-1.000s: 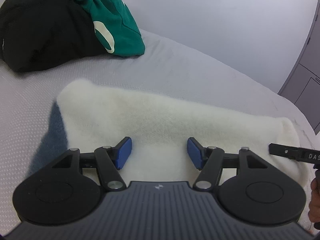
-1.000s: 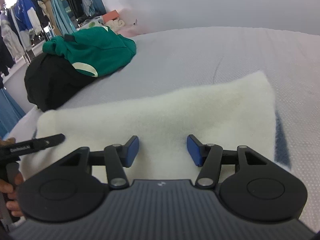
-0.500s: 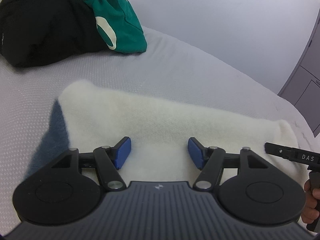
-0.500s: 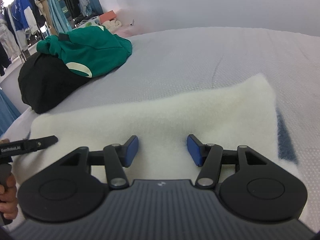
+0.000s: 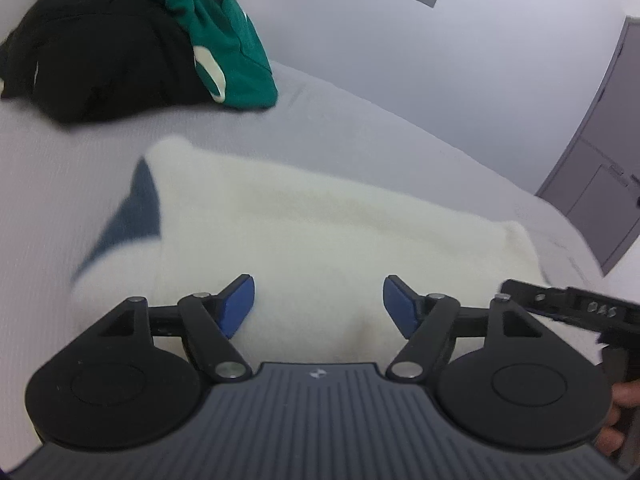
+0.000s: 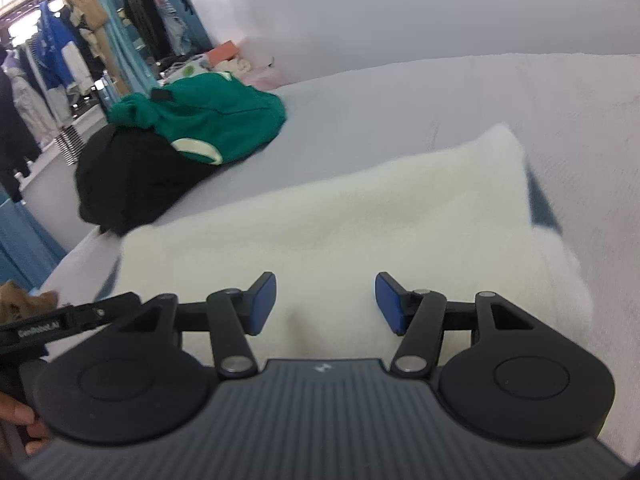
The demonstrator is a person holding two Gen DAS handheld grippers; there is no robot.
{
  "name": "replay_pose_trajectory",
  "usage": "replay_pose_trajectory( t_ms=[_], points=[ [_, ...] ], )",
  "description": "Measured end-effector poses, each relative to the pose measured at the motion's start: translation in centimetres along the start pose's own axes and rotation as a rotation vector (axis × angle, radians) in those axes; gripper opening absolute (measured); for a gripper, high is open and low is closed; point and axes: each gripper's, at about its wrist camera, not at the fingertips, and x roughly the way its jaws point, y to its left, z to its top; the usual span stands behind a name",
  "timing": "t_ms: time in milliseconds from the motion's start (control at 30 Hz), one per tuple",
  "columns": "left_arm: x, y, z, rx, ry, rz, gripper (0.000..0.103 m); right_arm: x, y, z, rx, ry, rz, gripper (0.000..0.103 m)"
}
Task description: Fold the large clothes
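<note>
A cream fleece garment (image 5: 320,232) lies folded flat on the grey bed, with a dark blue patch (image 5: 132,216) showing at its left end. My left gripper (image 5: 318,306) hovers over its near edge; its jaws are opening and nothing is between the blue pads. In the right wrist view the same cream garment (image 6: 340,232) spreads ahead, the blue patch (image 6: 540,204) at its right end. My right gripper (image 6: 325,303) is open above the near edge, holding nothing. Each gripper's black body shows at the edge of the other's view.
A black garment (image 5: 100,52) with a green sweatshirt (image 5: 224,44) on top sits piled at the far left of the bed (image 5: 380,136). A grey door (image 5: 600,184) stands at the right. A rack of hanging clothes (image 6: 80,48) lies beyond the bed.
Both grippers have drawn back and lifted a little from the cream garment, so more of it shows. The left jaws stand wider apart than before.
</note>
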Motion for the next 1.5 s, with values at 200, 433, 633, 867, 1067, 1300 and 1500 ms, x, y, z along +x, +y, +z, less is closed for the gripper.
replay_pose_trajectory(
  t_ms=[200,433,633,867,1067,1300,1500],
  points=[
    [-0.7,0.4,-2.0,-0.108,0.045,-0.01,0.086,-0.8,0.6,-1.7,0.052,0.048,0.038,0.058],
    [2.0,4.5,-3.5,-0.424,0.157,-0.129,0.086,0.1,-0.1,-3.1,0.201,0.144,0.102,0.059],
    [4.4,8.3,-5.1,-0.726,0.173,-0.168,0.086,0.9,-0.6,-3.4,0.279,0.174,0.142,0.064],
    [6.4,10.0,-5.5,-0.918,0.092,-0.233,0.086,1.8,-1.3,-4.0,0.382,0.215,0.201,0.069],
    [7.7,9.9,-4.7,-0.922,0.075,-0.229,0.086,3.0,-1.7,-4.8,0.493,0.26,0.271,0.088],
    [8.7,9.0,-3.8,-0.896,0.066,-0.171,0.065,5.2,-2.3,-5.9,0.685,0.33,0.357,0.089],
    [7.4,7.1,-3.0,-0.814,0.002,-0.144,0.051,6.7,-2.8,-5.8,0.776,0.314,0.383,0.089]
  ],
)
